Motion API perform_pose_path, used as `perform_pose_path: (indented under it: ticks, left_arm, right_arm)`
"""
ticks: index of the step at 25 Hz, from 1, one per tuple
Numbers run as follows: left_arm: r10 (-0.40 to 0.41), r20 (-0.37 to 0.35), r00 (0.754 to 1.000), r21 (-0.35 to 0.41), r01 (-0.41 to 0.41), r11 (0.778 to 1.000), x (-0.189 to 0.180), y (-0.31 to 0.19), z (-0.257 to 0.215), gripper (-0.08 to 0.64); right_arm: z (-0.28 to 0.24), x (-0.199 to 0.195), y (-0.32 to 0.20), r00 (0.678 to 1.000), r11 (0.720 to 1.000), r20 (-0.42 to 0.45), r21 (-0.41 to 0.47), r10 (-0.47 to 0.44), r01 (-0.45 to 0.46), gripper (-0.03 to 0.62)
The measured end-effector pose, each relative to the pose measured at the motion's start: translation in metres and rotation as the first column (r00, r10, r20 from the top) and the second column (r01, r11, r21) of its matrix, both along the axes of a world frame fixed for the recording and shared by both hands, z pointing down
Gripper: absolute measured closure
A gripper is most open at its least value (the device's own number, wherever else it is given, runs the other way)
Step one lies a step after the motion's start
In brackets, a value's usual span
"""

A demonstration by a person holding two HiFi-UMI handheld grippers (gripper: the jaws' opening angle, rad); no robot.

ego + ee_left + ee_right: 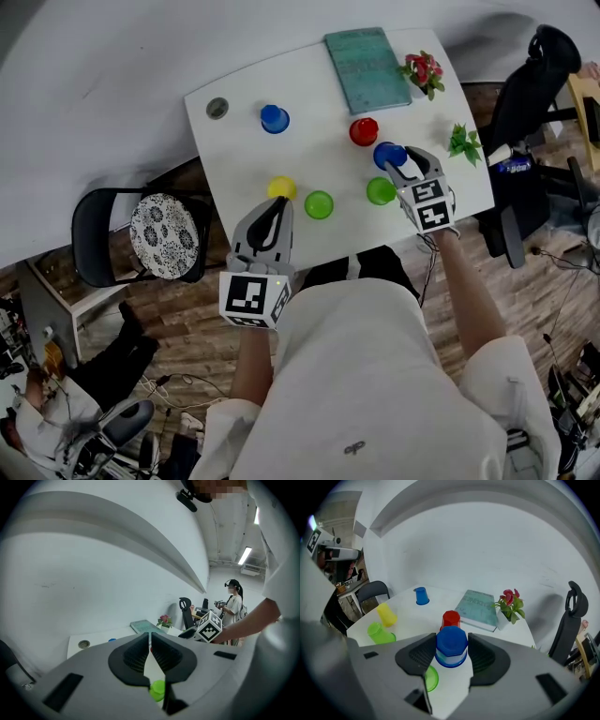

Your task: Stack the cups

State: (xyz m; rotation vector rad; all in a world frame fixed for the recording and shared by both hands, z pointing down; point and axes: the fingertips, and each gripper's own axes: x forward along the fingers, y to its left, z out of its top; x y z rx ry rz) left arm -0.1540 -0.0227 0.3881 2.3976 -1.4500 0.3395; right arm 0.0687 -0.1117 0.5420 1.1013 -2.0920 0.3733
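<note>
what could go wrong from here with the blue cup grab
1. The right gripper pinches the upside-down blue cup on its tapered wall, so the cup may slip out on lifting.
2. The red cup stands just beyond it, and a green cup sits close beside the gripper. A careless swing could knock either.
3. The shut left gripper hovers by the yellow cup and might bump it.

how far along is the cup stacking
Done: nothing, no cup sits on another. In hand: the right tongs grip a blue cup near the red cup; the left tongs are shut, empty. Left: all stacking, with the yellow cup, green cups and far blue cup untouched.
</note>
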Motion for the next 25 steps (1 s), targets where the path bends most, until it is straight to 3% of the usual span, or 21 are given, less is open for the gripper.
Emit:
perform_pose_path:
  ticks: [13, 25]
  left_arm:
    - [0.041, -0.011, 0.999, 0.024, -0.040, 0.999, 0.015, -0.009, -0.005, 0.529]
    - [0.043, -0.016, 0.999, 0.018, -0.042, 0.999, 0.015, -0.010, -0.003, 0.529]
  right_arm:
    - [-0.078, -0.030, 0.021, 0.995, 0.989, 0.052, 0.119, -0.088, 0.082, 0.374]
    - [-0.076, -0.070, 0.058, 0.979, 0.976, 0.032, 0.092, -0.199, 0.195, 0.374]
